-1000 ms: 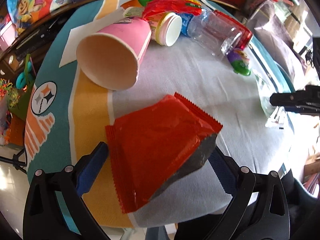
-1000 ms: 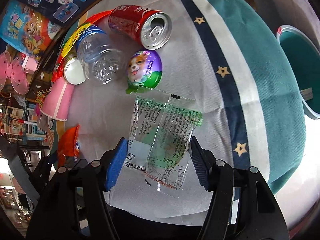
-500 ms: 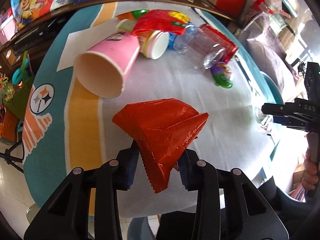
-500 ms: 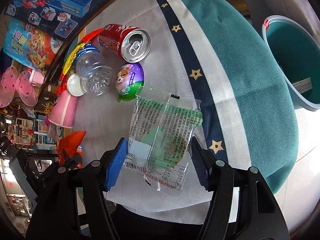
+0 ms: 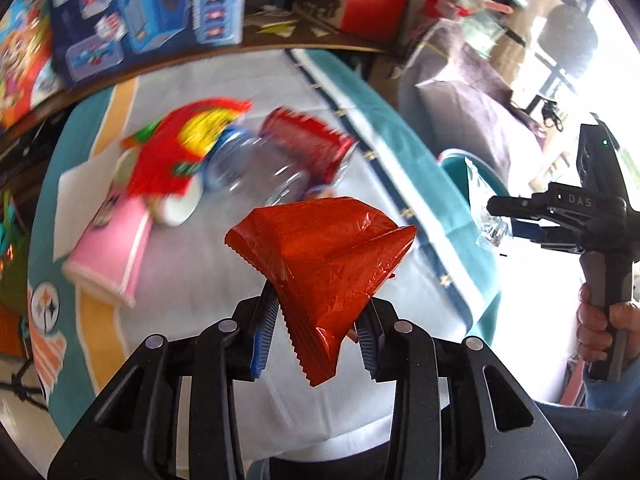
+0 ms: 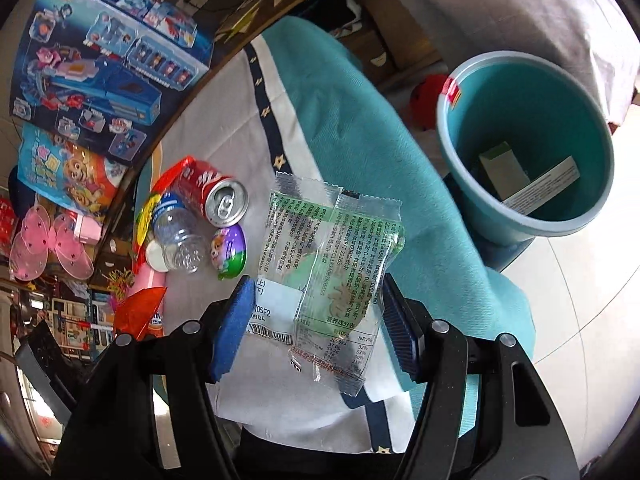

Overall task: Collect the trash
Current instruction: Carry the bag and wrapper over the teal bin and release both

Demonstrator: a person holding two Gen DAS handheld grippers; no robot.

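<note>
My left gripper (image 5: 316, 336) is shut on a crumpled red snack wrapper (image 5: 324, 252) and holds it above the table; the wrapper also shows in the right wrist view (image 6: 138, 312). My right gripper (image 6: 316, 320) holds a clear green-printed wrapper (image 6: 328, 252) between its pads, lifted above the table edge; it shows in the left wrist view (image 5: 486, 204) too. A teal trash bin (image 6: 524, 144) stands on the floor to the right, with a few scraps inside.
On the tablecloth (image 6: 352, 128) lie a red can (image 6: 212, 196), a clear bottle (image 6: 178, 236), a purple toy egg (image 6: 229, 252), a pink cup (image 5: 112, 256), a red-yellow snack bag (image 5: 180, 148) and a white napkin (image 5: 76, 208). Toy boxes (image 6: 104, 64) stand behind.
Both grippers have lifted and swung right toward the bin. The left one closed on the red wrapper and raised it off the table. The bin is now much nearer in the right view.
</note>
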